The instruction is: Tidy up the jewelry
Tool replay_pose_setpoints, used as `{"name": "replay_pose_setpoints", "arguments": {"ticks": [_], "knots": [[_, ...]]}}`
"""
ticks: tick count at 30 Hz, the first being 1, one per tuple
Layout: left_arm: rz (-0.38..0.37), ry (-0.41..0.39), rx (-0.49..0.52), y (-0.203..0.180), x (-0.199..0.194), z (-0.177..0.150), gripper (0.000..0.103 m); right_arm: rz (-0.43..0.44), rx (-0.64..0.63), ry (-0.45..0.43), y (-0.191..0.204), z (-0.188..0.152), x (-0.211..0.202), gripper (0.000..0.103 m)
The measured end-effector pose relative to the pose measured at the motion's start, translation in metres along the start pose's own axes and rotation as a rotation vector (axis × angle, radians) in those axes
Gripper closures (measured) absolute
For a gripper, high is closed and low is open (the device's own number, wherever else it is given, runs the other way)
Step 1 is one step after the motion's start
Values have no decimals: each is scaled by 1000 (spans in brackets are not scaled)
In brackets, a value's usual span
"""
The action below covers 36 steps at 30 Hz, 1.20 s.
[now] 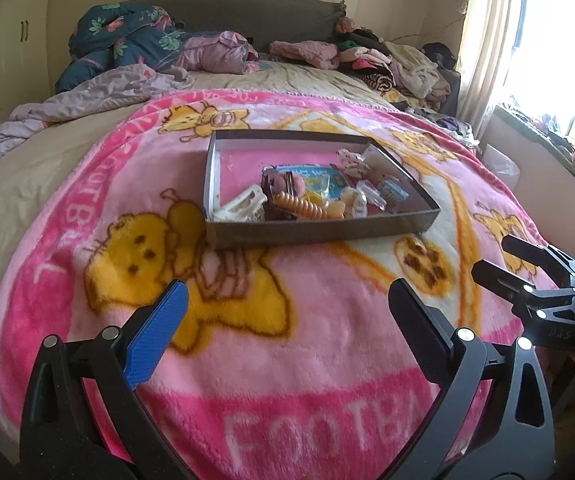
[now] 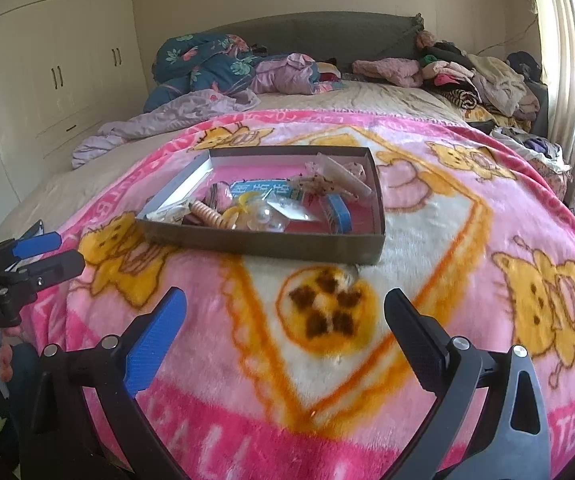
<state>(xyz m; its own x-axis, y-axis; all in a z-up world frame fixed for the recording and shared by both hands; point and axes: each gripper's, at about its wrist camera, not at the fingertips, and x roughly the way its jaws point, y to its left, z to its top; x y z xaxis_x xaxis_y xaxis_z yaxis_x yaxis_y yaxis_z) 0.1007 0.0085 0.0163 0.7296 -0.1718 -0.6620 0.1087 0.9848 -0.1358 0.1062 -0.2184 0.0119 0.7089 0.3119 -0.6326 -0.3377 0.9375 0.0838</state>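
Since both grippers are hanging back over the pink blanket with nothing in them, I'd call this the approach step, and the trick is picking one target before diving in. The left gripper has its fingers spread wide apart, and the right gripper is just as wide, both empty. All the jewelry sits in the shallow grey box lying flat on the blanket, piled toward its near end with the far end mostly bare pink lining. The coiled orange piece rests on top near the front wall, just beside a white clip, so I'd guess it's the easiest first grab. Come in from above rather than over the front wall, or you'll likely shove the box across that soft fleece. The clear plastic packets look slippery and overlap each other, so pinch an edge, not the middle. Can't really tell what the small bits underneath are.
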Motion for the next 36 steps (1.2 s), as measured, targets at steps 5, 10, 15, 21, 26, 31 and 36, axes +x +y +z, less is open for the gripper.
{"name": "replay_pose_setpoints", "arguments": {"ticks": [5, 10, 15, 21, 26, 31, 36], "knots": [[0, 7, -2, -2, -1, -12, 11, -6, 12, 3, 1, -9, -4, 7], [2, 4, -9, -1, -3, -20, 11, -6, 29, 9, 0, -19, -7, 7], [5, 9, -23, 1, -3, -24, 11, -9, 34, 13, 2, -23, -9, 7], [21, 12, -17, 1, -2, -26, 11, -4, 43, 20, 3, -27, -9, 7], [29, 7, -14, 1, -3, -26, 11, 3, 47, 29, 7, -29, -7, 7], [29, 3, -15, 1, -6, -26, 11, 2, 45, 29, 9, -29, -7, 7], [31, 0, -17, 2, -8, -26, 11, -1, 48, 27, 8, -28, -7, 7]]}}
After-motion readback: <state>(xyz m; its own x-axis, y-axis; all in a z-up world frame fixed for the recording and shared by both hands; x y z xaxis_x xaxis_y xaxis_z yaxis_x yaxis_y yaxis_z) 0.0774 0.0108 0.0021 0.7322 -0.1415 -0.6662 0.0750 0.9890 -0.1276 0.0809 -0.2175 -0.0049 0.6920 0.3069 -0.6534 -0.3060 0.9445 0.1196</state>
